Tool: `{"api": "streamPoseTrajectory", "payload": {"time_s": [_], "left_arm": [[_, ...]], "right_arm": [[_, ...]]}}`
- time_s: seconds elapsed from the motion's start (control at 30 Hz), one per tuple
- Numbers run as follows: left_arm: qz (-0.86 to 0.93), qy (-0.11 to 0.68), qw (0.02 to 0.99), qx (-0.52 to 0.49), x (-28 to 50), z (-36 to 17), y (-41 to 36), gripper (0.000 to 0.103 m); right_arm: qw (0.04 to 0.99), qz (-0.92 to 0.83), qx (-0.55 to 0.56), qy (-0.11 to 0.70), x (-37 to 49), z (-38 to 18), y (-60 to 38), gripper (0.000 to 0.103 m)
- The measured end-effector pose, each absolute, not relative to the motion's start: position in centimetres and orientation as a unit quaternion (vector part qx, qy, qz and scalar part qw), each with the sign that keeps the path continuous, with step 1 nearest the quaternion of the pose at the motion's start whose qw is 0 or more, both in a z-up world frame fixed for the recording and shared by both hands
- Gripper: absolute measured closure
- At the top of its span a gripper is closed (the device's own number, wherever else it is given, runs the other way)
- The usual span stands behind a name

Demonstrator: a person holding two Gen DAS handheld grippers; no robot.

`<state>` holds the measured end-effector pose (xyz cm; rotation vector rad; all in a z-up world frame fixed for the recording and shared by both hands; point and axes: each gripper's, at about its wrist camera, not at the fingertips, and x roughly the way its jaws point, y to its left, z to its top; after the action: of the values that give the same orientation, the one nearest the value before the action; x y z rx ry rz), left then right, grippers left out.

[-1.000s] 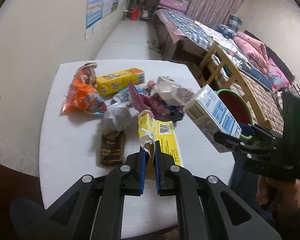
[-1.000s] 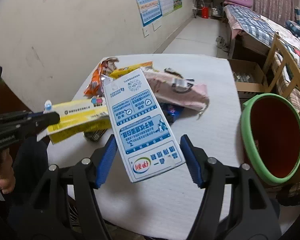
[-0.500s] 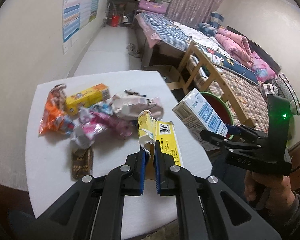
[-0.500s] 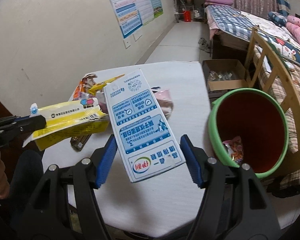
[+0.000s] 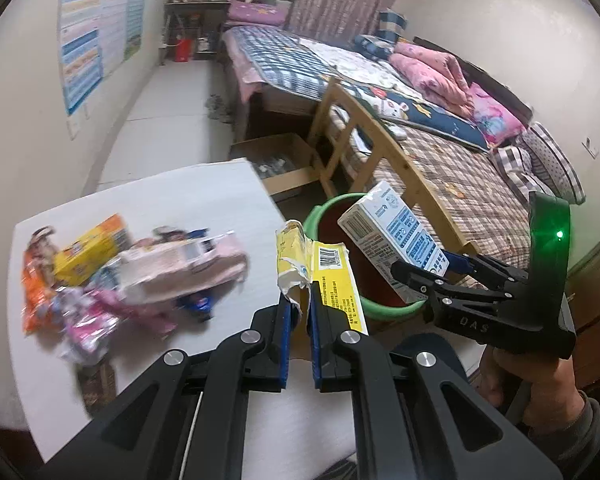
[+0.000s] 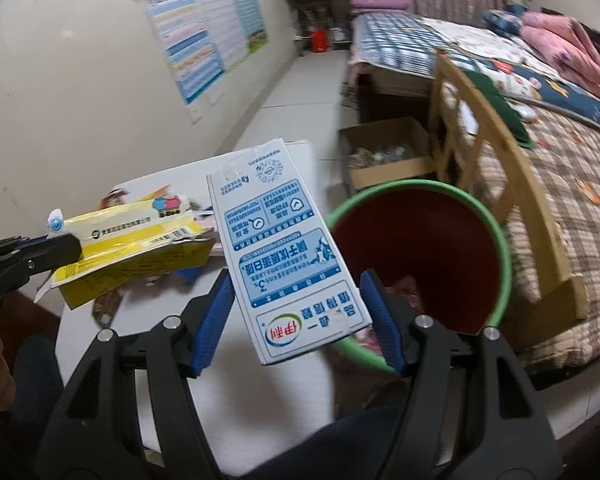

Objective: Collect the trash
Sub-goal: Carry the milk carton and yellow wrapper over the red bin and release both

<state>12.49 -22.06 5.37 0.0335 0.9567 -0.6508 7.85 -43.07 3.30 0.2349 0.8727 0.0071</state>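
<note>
Jaws of the right gripper [image 6: 296,320] clamp the milk carton [image 6: 284,248]; left gripper [image 5: 298,320] pinches the yellow wrapper [image 5: 332,276].

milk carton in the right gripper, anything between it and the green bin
Nothing visible blocks it. The milk carton is clamped in the right gripper by the green bin, whose open mouth faces up with only some wrappers at the bottom. The yellow wrapper in the left gripper hangs off to the side.

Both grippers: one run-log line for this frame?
left gripper: shut on yellow wrapper | right gripper: shut on milk carton | both near green bin | rest of trash on table
</note>
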Motion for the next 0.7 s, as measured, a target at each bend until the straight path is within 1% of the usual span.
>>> {"api": "streamPoseTrajectory", "payload": {"time_s": [0.33,0.7], "left_arm": [[-0.331,0.476,0.814,0.029,15.0,2.7,-29.8,0.098],[-0.334,0.496,0.800,0.047,16.7,-0.5,-36.0,0.097]], "right_arm": [[0.886,-0.049,0.138,0.441,8.5,0.2,-51.3,0.040],[0.871,-0.064,0.155,0.461,9.1,-3.0,-55.2,0.040]]}}
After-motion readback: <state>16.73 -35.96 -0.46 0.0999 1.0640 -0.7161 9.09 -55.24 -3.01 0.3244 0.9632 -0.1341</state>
